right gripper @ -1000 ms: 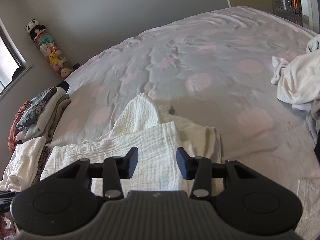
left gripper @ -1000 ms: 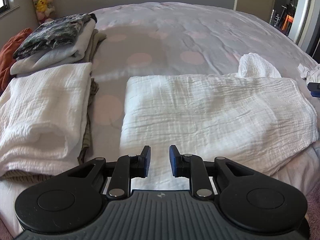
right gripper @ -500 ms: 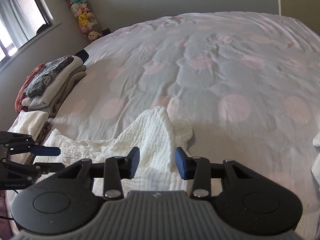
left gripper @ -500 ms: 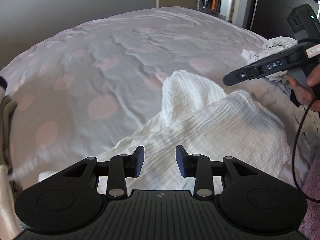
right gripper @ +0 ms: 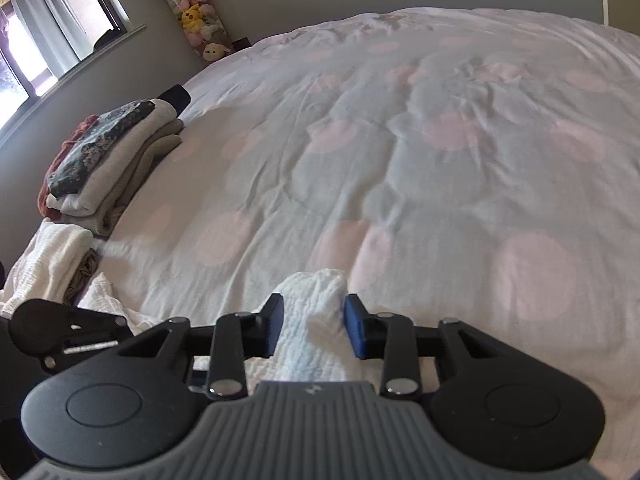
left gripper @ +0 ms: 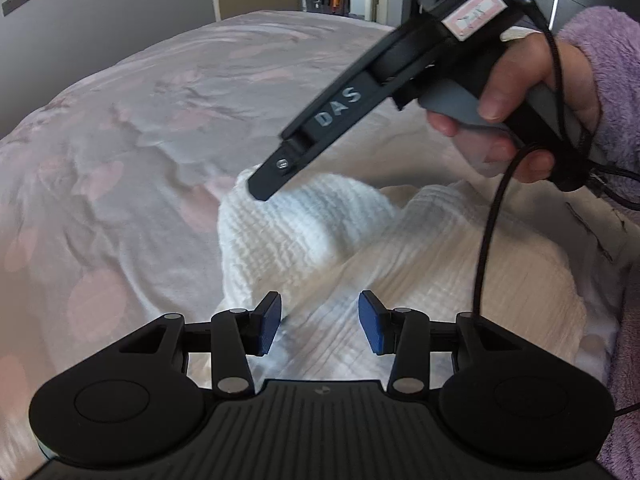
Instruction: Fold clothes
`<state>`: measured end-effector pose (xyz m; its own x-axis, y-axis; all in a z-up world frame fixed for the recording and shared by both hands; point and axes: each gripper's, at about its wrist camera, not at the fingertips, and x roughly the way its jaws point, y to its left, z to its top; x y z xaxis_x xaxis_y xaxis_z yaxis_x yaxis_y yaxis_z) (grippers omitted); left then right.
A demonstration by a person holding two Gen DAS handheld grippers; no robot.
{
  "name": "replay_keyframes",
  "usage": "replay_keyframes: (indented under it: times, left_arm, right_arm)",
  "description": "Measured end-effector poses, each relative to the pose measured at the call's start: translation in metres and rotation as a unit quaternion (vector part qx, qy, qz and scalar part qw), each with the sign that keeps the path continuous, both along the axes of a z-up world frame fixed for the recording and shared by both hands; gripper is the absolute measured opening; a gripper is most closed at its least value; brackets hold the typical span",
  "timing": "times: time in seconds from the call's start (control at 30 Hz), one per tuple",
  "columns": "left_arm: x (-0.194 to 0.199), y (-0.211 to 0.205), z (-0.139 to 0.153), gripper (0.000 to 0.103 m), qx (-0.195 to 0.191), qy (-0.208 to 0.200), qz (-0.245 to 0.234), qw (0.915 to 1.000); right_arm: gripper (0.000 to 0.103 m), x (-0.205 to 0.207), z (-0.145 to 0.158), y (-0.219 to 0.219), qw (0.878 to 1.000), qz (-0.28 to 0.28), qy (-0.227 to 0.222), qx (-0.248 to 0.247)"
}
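Observation:
A white crinkled cloth (left gripper: 440, 280) lies on the spotted bed cover (left gripper: 140, 140), with one corner standing up as a soft peak (left gripper: 296, 220). In the left wrist view my left gripper (left gripper: 320, 326) hovers open just over the cloth's near part, nothing between its blue pads. A hand (left gripper: 516, 92) in a purple sleeve holds my right gripper (left gripper: 260, 188), its tip at the peak. In the right wrist view the right gripper (right gripper: 314, 330) straddles the peak (right gripper: 316, 304), its jaws still wide with cloth between the pads.
A stack of folded clothes (right gripper: 112, 160) and a folded white cloth (right gripper: 52, 256) sit at the bed's left edge. Plush toys (right gripper: 196, 12) stand by the window wall. A black cable (left gripper: 488, 240) hangs from the right gripper over the cloth.
Both grippers have moved in on the cloth's raised corner. The right gripper came down so the peak sits between its pads, and its jaws narrowed slightly. The left gripper's jaws have opened wider.

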<state>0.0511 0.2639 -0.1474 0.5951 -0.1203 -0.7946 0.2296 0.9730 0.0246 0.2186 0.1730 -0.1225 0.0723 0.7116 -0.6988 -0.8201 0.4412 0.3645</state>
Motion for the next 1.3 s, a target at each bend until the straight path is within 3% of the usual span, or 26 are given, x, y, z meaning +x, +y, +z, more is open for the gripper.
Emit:
replay_keyframes:
  times: [0.07, 0.13, 0.23, 0.4, 0.6, 0.8, 0.9, 1.07, 1.3]
  left_arm:
    - [0.006, -0.009, -0.003, 0.041, 0.01, 0.0, -0.019, 0.9998]
    - [0.012, -0.017, -0.008, 0.041, 0.017, 0.003, -0.036, 0.9992]
    - [0.019, -0.02, -0.015, 0.039, -0.002, 0.025, -0.043, 0.9987]
    - [0.002, -0.025, -0.02, 0.014, -0.008, 0.025, -0.041, 0.9988]
    - [-0.024, -0.028, -0.014, 0.008, -0.01, -0.015, -0.02, 0.9996]
    - [-0.05, -0.039, 0.006, 0.007, 0.019, -0.061, -0.032, 0.9974]
    - [-0.066, -0.042, 0.018, 0.007, 0.022, -0.081, -0.026, 0.9962]
    - [-0.089, -0.045, 0.033, 0.007, 0.015, -0.113, -0.01, 0.9934]
    - [-0.105, -0.05, 0.046, 0.007, 0.026, -0.137, -0.019, 0.9901]
  right_arm:
    - [0.011, -0.001, 0.0, 0.001, 1.0, 0.008, 0.007, 0.005]
    - [0.009, -0.003, 0.002, -0.001, 1.0, 0.014, 0.012, 0.012]
    - [0.009, -0.005, 0.012, -0.01, 0.999, 0.02, 0.012, 0.022]
    - [0.008, -0.012, 0.027, -0.022, 0.999, 0.032, 0.006, 0.028]
    - [0.007, -0.026, 0.04, -0.03, 0.998, 0.054, -0.014, 0.026]
    - [0.007, -0.039, 0.047, -0.037, 0.994, 0.1, -0.025, 0.021]
    - [0.007, -0.046, 0.042, -0.035, 0.989, 0.15, -0.017, 0.0]
    - [0.007, -0.056, 0.022, -0.027, 0.968, 0.246, -0.002, -0.056]
    - [0.007, -0.065, -0.019, -0.019, 0.956, 0.267, 0.021, -0.121]
